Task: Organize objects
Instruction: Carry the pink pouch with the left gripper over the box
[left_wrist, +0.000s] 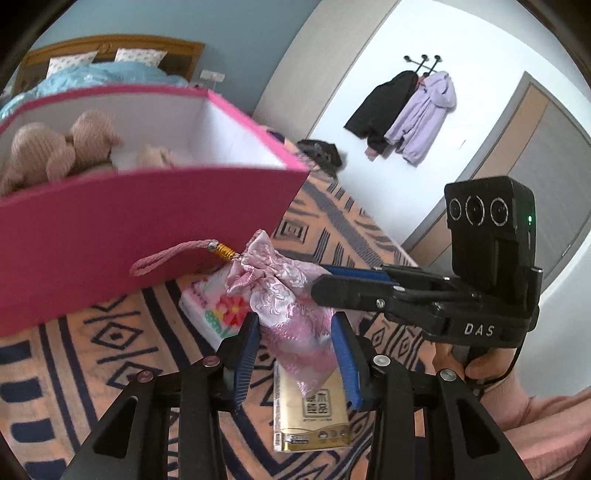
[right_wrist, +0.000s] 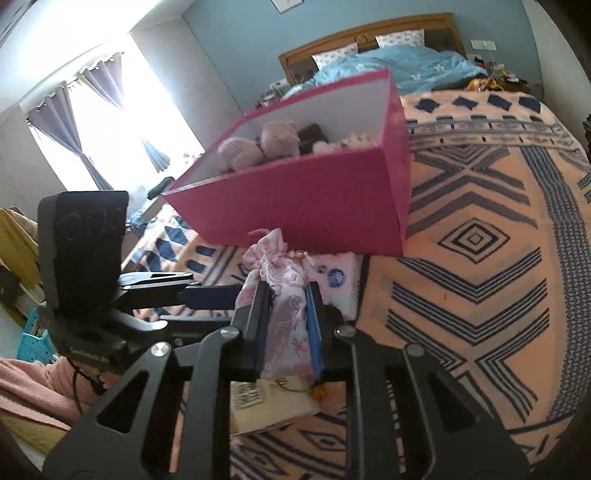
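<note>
Both grippers pinch the same item: a small pink brocade drawstring pouch (left_wrist: 291, 314) with a looped pink cord and a gold ferrule. The left gripper (left_wrist: 295, 350) has its blue pads pressed against the pouch body from either side. The right gripper (right_wrist: 288, 328) clamps the pouch likewise, with the fabric bunched between its jaws. In the left wrist view the right gripper reaches in from the side, just ahead of the left jaws.

Ahead of and above both sets of jaws stands the open magenta rectangular storage box (right_wrist: 306, 214), holding knitted pink plush toys (right_wrist: 258, 147). Below the jaws, on the orange and navy patterned blanket (right_wrist: 480, 240), lie a gold tissue packet (left_wrist: 310, 413) and a white flower-printed tissue packet (left_wrist: 210, 314).

Judged step: transfer of the pouch into the box. Procedure:
1. Release one gripper before the lift; a two-sided hold risks stretching the soft fabric.
2. Raise the pouch clear of the box's near wall.
3. Keep the dangling cord from snagging on the rim.
4. Open the jaws only once the pouch is over the box interior.
</note>
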